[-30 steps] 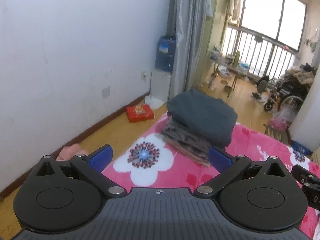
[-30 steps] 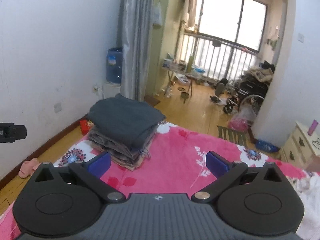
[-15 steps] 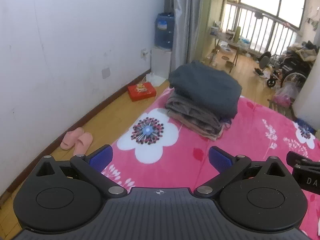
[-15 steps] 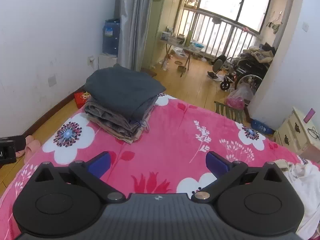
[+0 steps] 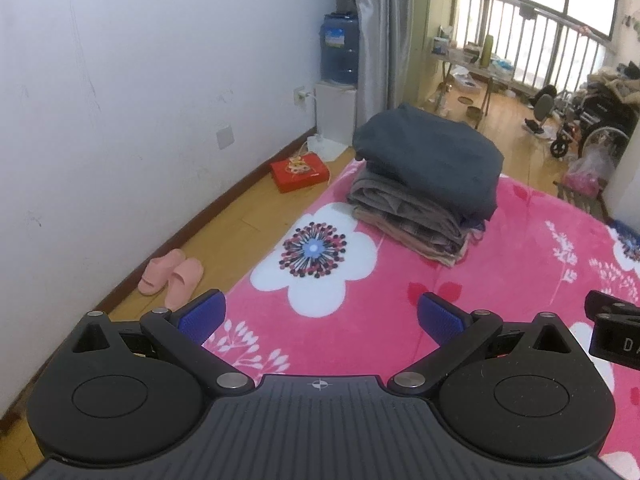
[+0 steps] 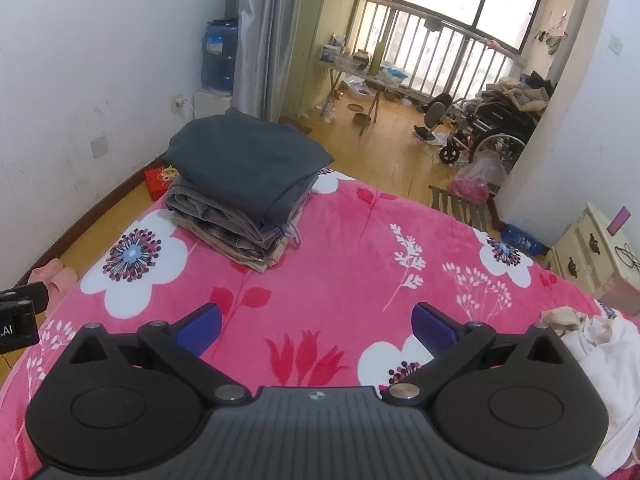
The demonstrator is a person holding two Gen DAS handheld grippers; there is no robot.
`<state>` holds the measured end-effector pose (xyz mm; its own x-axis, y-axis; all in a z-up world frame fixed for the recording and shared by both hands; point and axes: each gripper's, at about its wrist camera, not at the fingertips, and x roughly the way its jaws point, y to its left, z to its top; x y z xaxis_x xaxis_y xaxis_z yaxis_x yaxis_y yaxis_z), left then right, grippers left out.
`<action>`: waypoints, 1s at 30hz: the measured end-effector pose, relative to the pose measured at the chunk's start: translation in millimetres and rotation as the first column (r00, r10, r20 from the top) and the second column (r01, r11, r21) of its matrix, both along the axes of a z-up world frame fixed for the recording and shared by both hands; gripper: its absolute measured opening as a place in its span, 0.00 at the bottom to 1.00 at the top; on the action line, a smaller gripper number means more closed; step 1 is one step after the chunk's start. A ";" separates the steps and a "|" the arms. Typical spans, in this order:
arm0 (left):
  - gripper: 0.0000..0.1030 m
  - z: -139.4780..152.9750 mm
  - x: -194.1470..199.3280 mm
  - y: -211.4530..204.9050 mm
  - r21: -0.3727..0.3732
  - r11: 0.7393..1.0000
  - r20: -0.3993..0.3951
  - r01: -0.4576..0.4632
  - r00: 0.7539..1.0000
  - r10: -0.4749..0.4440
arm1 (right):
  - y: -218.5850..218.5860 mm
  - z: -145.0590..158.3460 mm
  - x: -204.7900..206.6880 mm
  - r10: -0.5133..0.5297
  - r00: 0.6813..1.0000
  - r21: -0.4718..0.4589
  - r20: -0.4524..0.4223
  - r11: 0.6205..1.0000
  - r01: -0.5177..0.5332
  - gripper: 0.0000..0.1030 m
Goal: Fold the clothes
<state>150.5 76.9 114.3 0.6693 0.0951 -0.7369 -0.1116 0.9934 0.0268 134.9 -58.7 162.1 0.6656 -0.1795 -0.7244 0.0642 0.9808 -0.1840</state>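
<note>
**Both tongs empty over the pink bed**

While I hold both tongs spread wide and empty, the folded pile (image 5: 426, 184) sits on the far left part of the bed (image 5: 520, 248). Only my right tongs (image 6: 316, 326) view shows loose white clothes (image 6: 600, 356) at the right edge. Only my left tongs (image 5: 320, 316) view shows both pink slippers (image 5: 172, 276) on the wood floor by the white wall.

You're facing a pink blanket (image 6: 352, 240) showing white flowers and red tulips. The pile of clothes (image 6: 244, 184) is showing dark grey over checked beige.
</note>
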 end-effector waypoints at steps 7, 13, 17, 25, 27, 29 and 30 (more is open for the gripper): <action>1.00 -4.0 0.1 0.0 0.001 1.000 -0.026 -0.002 1.000 0.002 | 2.7 -6.3 0.5 -0.001 1.000 -0.012 -0.015 1.000 0.001 1.00; 1.00 -3.4 1.0 -0.3 0.008 1.000 -0.030 -0.001 1.000 0.002 | 3.6 -7.3 1.4 0.002 1.000 -0.005 -0.021 1.000 -0.002 1.00; 1.00 -2.9 0.6 -0.9 0.017 1.000 -0.027 0.003 1.000 -0.003 | 5.9 -8.3 0.4 0.008 1.000 -0.014 -0.020 1.000 -0.008 1.00; 1.00 -3.7 2.5 0.8 0.022 1.000 -0.031 0.003 1.000 -0.002 | 4.9 -8.4 1.4 0.000 1.000 -0.016 -0.024 1.000 -0.001 1.00; 1.00 -4.4 3.2 1.8 0.021 1.000 -0.033 0.001 0.999 0.000 | 5.0 -8.4 1.5 0.000 1.000 -0.017 -0.024 1.000 0.000 1.00; 1.00 -4.9 3.4 2.4 0.021 1.000 -0.034 0.001 0.999 0.000 | 5.4 -8.4 1.4 0.001 1.000 -0.018 -0.026 1.000 -0.001 1.00; 1.00 -5.0 3.4 2.6 0.022 1.000 -0.034 0.001 0.999 -0.001 | 4.9 -7.9 1.6 0.002 1.000 -0.018 -0.026 1.000 -0.002 1.00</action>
<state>153.9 79.5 109.3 0.6438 0.1105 -0.7571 -0.1092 0.9927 0.0520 136.6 -53.8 154.2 0.6468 -0.1914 -0.7382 0.0570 0.9774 -0.2036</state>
